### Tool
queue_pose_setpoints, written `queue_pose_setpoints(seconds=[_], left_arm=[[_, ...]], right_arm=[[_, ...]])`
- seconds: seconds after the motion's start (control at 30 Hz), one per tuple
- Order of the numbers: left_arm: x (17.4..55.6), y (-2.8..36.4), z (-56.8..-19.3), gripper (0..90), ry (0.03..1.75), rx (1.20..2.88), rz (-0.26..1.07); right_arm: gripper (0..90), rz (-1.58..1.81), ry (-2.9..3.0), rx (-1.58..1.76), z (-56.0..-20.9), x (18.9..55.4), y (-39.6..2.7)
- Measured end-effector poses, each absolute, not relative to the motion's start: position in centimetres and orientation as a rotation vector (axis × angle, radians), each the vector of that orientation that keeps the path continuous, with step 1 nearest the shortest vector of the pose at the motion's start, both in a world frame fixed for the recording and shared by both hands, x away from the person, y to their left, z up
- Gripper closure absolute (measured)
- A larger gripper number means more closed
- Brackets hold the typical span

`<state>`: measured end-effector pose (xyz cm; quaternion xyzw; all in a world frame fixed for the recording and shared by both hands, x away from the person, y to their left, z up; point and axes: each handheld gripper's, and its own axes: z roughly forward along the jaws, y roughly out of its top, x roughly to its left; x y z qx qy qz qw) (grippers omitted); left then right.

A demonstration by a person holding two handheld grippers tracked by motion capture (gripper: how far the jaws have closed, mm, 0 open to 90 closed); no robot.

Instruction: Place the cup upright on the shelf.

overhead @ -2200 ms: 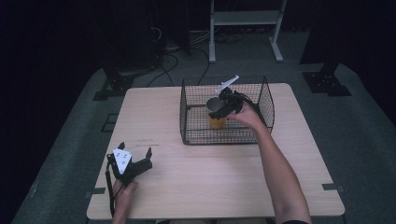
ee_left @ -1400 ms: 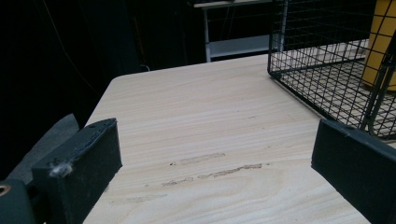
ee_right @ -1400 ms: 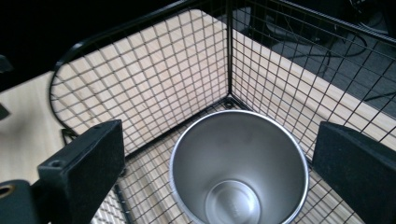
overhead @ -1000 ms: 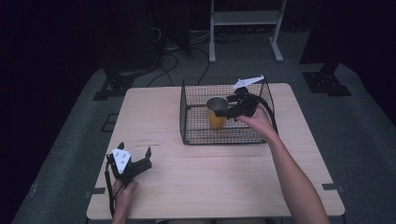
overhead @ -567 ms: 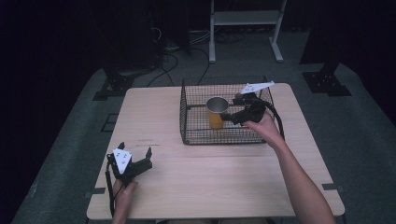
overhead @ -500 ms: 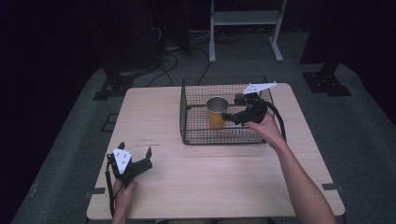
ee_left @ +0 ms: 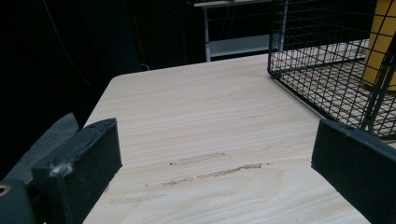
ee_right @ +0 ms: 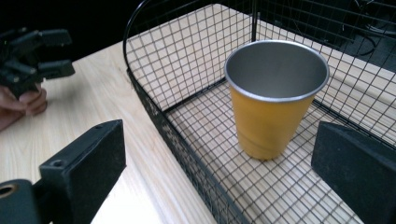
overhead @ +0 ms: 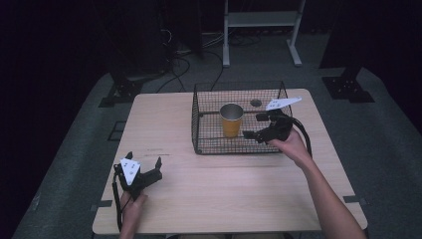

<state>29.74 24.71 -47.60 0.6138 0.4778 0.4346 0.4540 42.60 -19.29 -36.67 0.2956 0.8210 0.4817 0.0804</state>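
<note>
Landmark: wire basket (overhead: pixel 239 122). Basket sits on table (overhead: pixel 164 124), toward far right part. Cup (overhead: pixel 231 119) upright inside basket, near middle, on its floor. Right gripper (overhead: pixel 254 125) at basket's right end, above its near right rim, jaws spread, cup just beyond them, not touching. Left gripper (overhead: pixel 144 167) well apart from basket, at table's near left, resting on tabletop, jaws spread, basket's near left corner ahead of it.

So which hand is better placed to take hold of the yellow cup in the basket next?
Right. The right gripper is open at the wire basket, beside the yellow cup. The left gripper, also open, rests near the table's front left edge, well apart from the basket.
</note>
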Motion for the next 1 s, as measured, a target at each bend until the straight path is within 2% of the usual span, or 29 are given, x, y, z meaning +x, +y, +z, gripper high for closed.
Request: queue_pose_setpoints(seconds=[0.67, 1.0], left_arm=[[29.7, 24.7, -47.6, 0.8, 1.174, 1.517, 1.076], [29.7, 24.6, -47.6, 0.8, 1.176, 1.515, 1.078]], right_arm=[[2.5, 1.499, 2.463, 0.829, -37.5, 38.9, -20.6], [2.5, 1.400, 2.520, 0.771, -38.8, 37.0, -20.4]])
